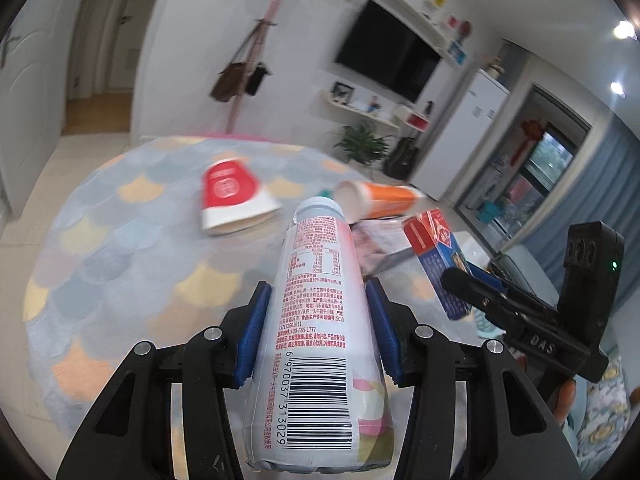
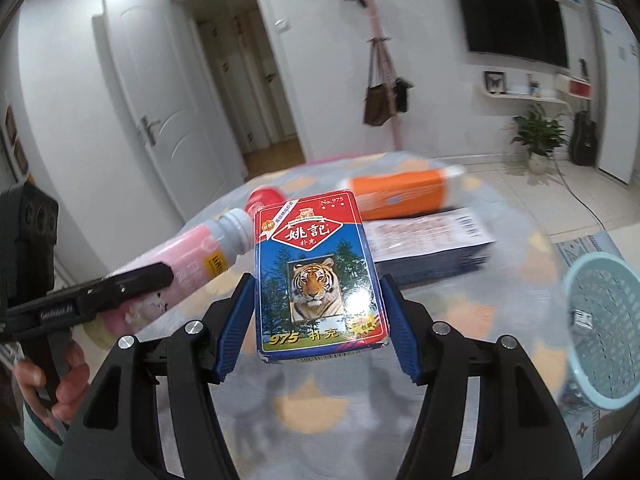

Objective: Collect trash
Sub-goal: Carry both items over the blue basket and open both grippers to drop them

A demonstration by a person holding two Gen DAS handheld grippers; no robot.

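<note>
My left gripper point(image 1: 318, 304) is shut on a white-and-pink drink bottle point(image 1: 316, 340), held above the rug with its neck pointing away; the bottle point(image 2: 188, 256) also shows at the left of the right wrist view. My right gripper point(image 2: 320, 304) is shut on a red-and-blue playing-card box point(image 2: 320, 276) with a tiger picture, lifted off the rug; the same box point(image 1: 438, 256) appears right of the bottle in the left wrist view. On the round patterned rug point(image 1: 120, 264) lie a red-and-white cup point(image 1: 232, 196), an orange tube point(image 1: 384, 200) and a flat printed box point(image 2: 436, 244).
A pale blue mesh basket point(image 2: 604, 332) stands on the floor at the right edge. Beyond the rug are a pink coat stand with bags point(image 2: 384, 92), a potted plant point(image 2: 540, 136), a wall television point(image 2: 516, 20) and an open doorway point(image 2: 248, 80). A hand point(image 2: 64, 380) grips the left tool.
</note>
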